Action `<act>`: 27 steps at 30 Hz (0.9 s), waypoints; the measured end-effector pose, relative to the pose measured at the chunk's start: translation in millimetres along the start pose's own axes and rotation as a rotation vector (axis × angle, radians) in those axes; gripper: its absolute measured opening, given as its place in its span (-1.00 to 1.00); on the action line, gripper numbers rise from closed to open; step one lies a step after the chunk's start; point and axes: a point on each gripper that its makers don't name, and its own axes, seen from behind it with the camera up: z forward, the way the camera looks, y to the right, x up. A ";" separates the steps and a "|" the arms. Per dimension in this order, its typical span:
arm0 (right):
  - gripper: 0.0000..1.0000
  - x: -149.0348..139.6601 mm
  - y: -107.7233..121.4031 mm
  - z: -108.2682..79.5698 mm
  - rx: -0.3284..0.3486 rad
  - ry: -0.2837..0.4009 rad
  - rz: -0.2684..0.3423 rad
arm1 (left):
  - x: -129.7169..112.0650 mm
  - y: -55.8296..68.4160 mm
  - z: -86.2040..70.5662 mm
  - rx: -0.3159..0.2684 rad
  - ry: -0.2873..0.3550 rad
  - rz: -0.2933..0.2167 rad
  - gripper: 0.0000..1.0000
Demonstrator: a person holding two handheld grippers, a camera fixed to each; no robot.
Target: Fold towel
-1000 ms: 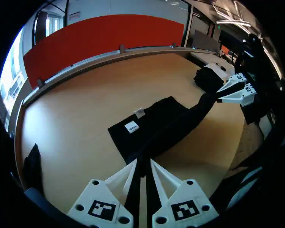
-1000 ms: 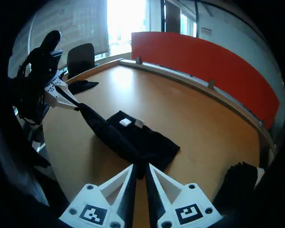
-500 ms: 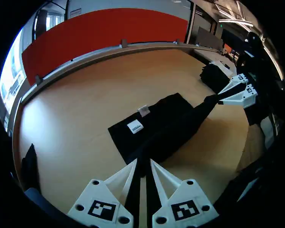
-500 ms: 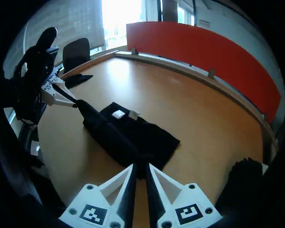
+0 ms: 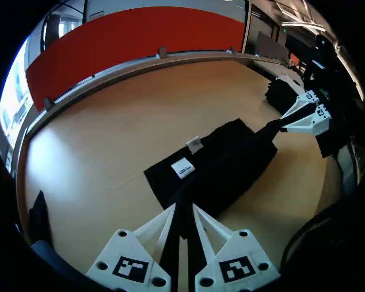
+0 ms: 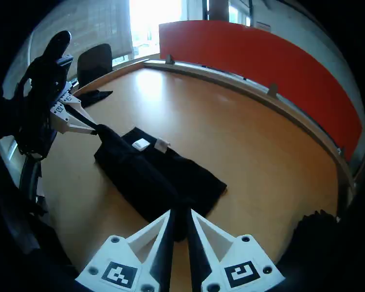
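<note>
A black towel [image 5: 216,160] with two white tags lies partly on the wooden table [image 5: 109,136], its near edge lifted and stretched between both grippers. My left gripper [image 5: 184,214] is shut on one corner of that edge. Off to the right in the left gripper view, the right gripper [image 5: 280,124] pinches the other corner. In the right gripper view the towel [image 6: 153,170] runs from my right gripper [image 6: 181,216], shut on its corner, up to the left gripper [image 6: 96,129] at the left, held by a dark-sleeved hand.
A red partition [image 5: 134,44] runs along the table's far edge. A stack of dark folded cloth [image 5: 280,92] sits at the far right of the table, also seen as dark cloth [image 6: 314,228]. A black chair [image 6: 92,61] stands behind the table, with another dark cloth [image 6: 92,97] near it.
Both grippers have carried the lifted edge forward over the towel, and more cloth now lies flat on the table. The stretched strip looks wider and lower than before.
</note>
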 end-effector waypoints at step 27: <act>-0.47 -15.0 23.6 38.1 -0.038 -0.069 0.039 | -11.7 -21.5 47.8 0.045 -0.043 0.003 -0.51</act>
